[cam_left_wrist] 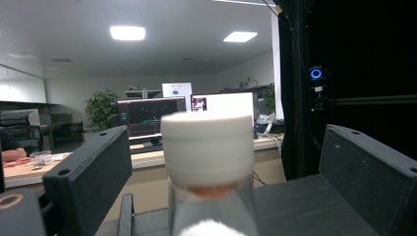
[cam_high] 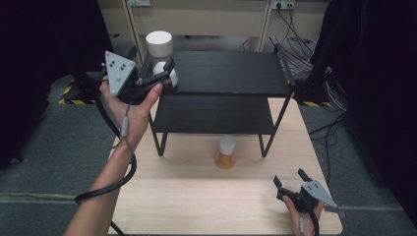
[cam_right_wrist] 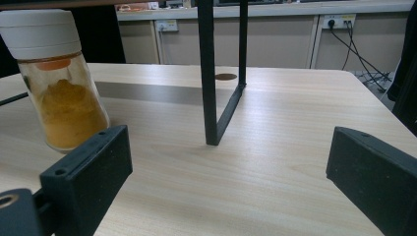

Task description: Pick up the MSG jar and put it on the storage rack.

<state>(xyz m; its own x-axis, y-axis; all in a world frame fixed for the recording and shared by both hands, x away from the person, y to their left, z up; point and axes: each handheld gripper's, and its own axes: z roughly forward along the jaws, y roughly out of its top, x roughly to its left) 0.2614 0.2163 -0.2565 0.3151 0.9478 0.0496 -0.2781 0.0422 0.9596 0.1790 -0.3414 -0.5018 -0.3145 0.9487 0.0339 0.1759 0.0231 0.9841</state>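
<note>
Both claws stand released: left claw [cam_high: 164, 73] around an unlabelled white-capped jar [cam_high: 160, 51], right claw [cam_high: 291, 179] empty.

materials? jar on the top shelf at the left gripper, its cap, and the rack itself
Jar: clear, see-through wall with pale contents showing, so glass or hard plastic; can't tell which.
White cap: looks like matte moulded plastic, opaque, with faint ridges round it.
Rack: black matte shelves on thin black legs, likely painted metal; the shelf boards could be coated wood.
</note>
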